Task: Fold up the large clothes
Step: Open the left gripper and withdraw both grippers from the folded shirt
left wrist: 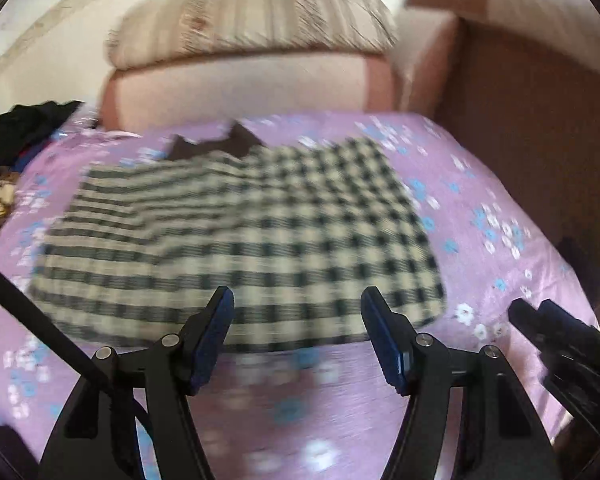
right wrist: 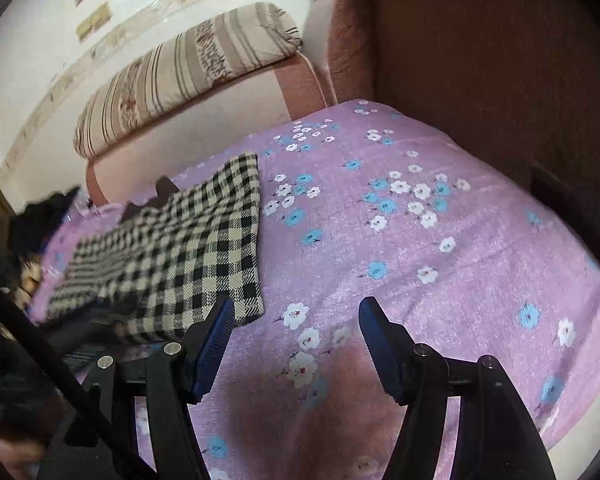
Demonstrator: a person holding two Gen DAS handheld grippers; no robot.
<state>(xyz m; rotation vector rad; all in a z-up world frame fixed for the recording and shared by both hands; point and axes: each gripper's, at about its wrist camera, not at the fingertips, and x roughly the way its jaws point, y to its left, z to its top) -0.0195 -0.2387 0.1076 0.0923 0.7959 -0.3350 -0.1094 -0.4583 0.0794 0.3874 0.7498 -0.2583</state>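
Observation:
A black-and-cream checked garment (left wrist: 236, 236) with a dark brown collar lies folded flat on the purple flowered bedspread (left wrist: 472, 216). My left gripper (left wrist: 296, 300) is open and empty, hovering at the garment's near hem. In the right wrist view the garment (right wrist: 180, 248) lies to the left. My right gripper (right wrist: 296, 308) is open and empty above the bedspread (right wrist: 420, 260), its left fingertip (right wrist: 224, 312) close to the garment's near right corner. The right gripper also shows at the right edge of the left wrist view (left wrist: 548, 332).
A striped pillow (left wrist: 252, 20) rests on a pink sofa back (left wrist: 236, 84) behind the bed. A pile of dark clothes (left wrist: 24, 128) lies at the far left. A brown upholstered panel (right wrist: 480, 72) borders the bed on the right.

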